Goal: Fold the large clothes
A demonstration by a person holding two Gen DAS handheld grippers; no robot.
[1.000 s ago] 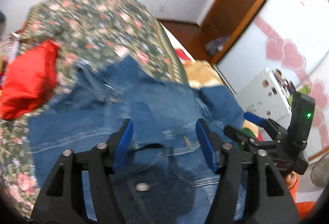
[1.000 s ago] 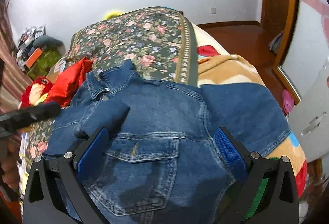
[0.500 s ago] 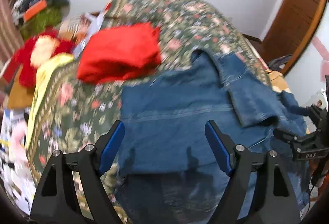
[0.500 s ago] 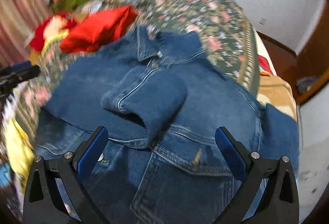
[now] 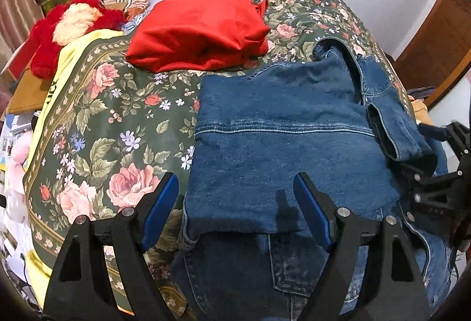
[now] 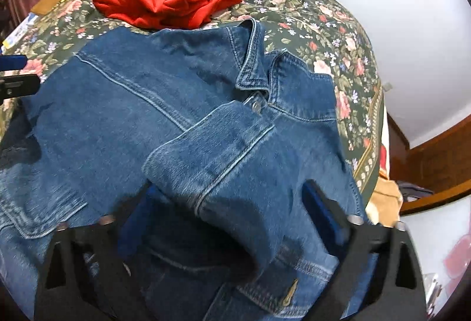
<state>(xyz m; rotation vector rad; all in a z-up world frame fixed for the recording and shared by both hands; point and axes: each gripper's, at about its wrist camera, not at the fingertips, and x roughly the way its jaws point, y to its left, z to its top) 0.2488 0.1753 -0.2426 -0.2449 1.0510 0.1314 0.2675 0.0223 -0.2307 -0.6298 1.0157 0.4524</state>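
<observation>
A blue denim jacket (image 5: 282, 144) lies on the floral bedspread (image 5: 97, 126), its left side folded in over the front and a sleeve cuff (image 6: 212, 170) laid across the chest below the collar (image 6: 253, 59). My left gripper (image 5: 235, 212) is open and empty, its fingers straddling the jacket's folded left edge just above the cloth. My right gripper (image 6: 229, 218) is open; the sleeve cuff lies between its blue pads (image 6: 321, 209), which are apart and not closed on it. The right gripper also shows at the right edge of the left wrist view (image 5: 441, 182).
A folded red garment (image 5: 200, 32) lies on the bedspread beyond the jacket. A red plush toy (image 5: 67, 23) and a yellow cloth (image 5: 73, 56) sit at the bed's left side, with clutter behind. A wooden door frame (image 6: 435, 170) stands to the right.
Both grippers have swung left and closer to the jacket. The left side of the jacket and the sleeve now lie folded over the front. Both stay open.
</observation>
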